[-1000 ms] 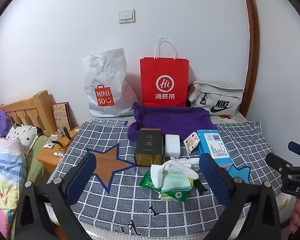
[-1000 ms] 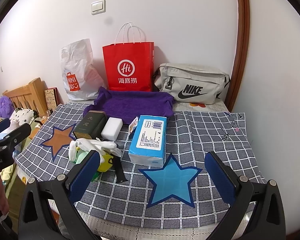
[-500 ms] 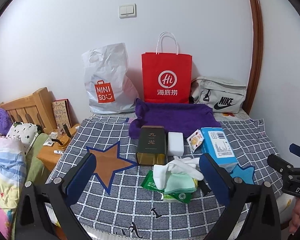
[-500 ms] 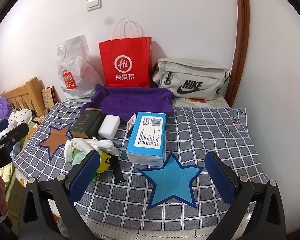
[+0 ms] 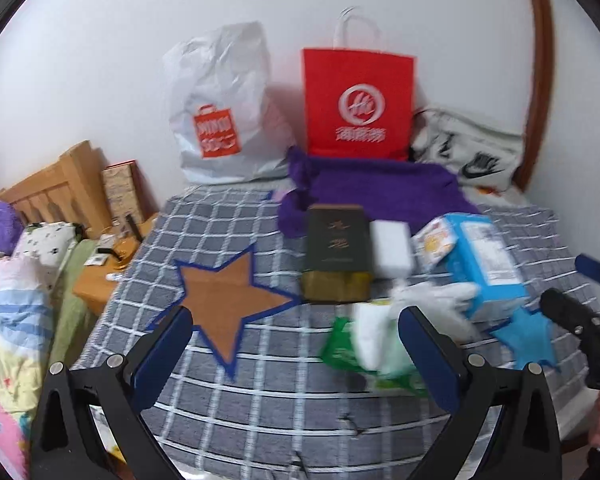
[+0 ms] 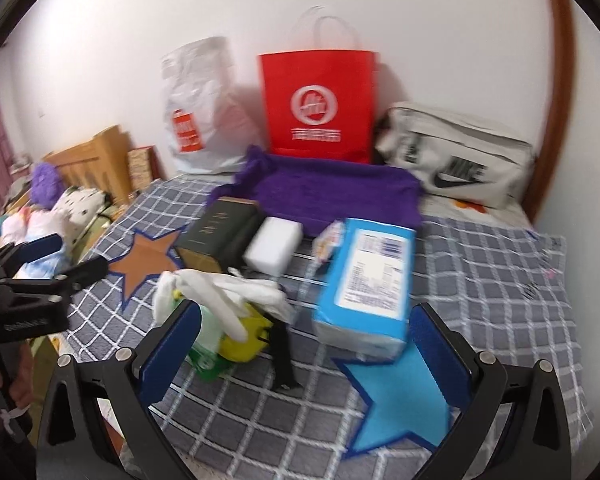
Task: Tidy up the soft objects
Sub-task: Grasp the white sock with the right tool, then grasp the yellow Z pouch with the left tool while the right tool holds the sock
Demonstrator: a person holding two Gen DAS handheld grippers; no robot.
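Both grippers hang over the checked blanket point(image 6: 500, 264), fingers spread, gripping nothing: left gripper point(image 5: 296, 344) bottom centre, right gripper point(image 6: 306, 344) likewise. Mid-frame: white gloves point(image 6: 236, 284) on a green pack point(image 5: 344, 354), beside the blue tissue pack point(image 6: 370, 276). Beyond, purple towel point(image 6: 332, 192), then 1 red bag point(image 6: 318, 104).

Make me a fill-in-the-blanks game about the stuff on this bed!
1. The paper bag with handles is ____.
2. The towel lying in front of it is ____.
3. The star near the left gripper is ____.
4. Both grippers, left and right, are ____ and hold nothing.

Missing words: red; purple; brown; open
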